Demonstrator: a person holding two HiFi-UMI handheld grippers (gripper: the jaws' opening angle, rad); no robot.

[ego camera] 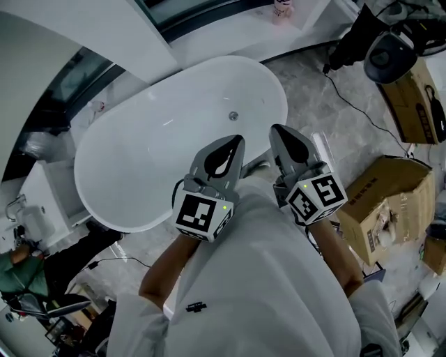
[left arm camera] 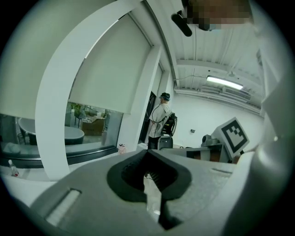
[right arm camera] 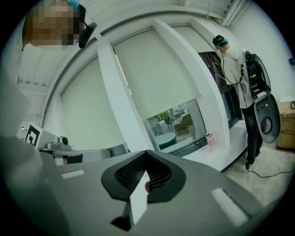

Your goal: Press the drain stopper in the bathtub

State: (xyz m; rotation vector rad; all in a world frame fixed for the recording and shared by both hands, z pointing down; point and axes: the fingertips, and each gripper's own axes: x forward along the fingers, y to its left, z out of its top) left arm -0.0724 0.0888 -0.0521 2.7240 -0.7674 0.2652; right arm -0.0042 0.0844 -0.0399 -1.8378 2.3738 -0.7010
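A white oval bathtub (ego camera: 132,181) lies on the marble floor ahead of me in the head view. Its small round metal drain stopper (ego camera: 233,116) sits on the tub bottom toward the far end. My left gripper (ego camera: 232,143) and right gripper (ego camera: 280,132) are held side by side close to my chest, over the tub's near rim and well short of the stopper. Both point forward and up. In the left gripper view the left gripper (left arm camera: 148,154) has its jaws together with nothing between them. The right gripper (right arm camera: 146,154) looks the same in its own view. Neither gripper view shows the tub.
Cardboard boxes (ego camera: 387,202) stand on the floor to the right, another box (ego camera: 418,97) behind them. A black cable (ego camera: 355,104) runs across the marble floor past the tub's far end. A pink bottle (ego camera: 281,10) stands on the window ledge. A person (right arm camera: 237,69) stands by the window.
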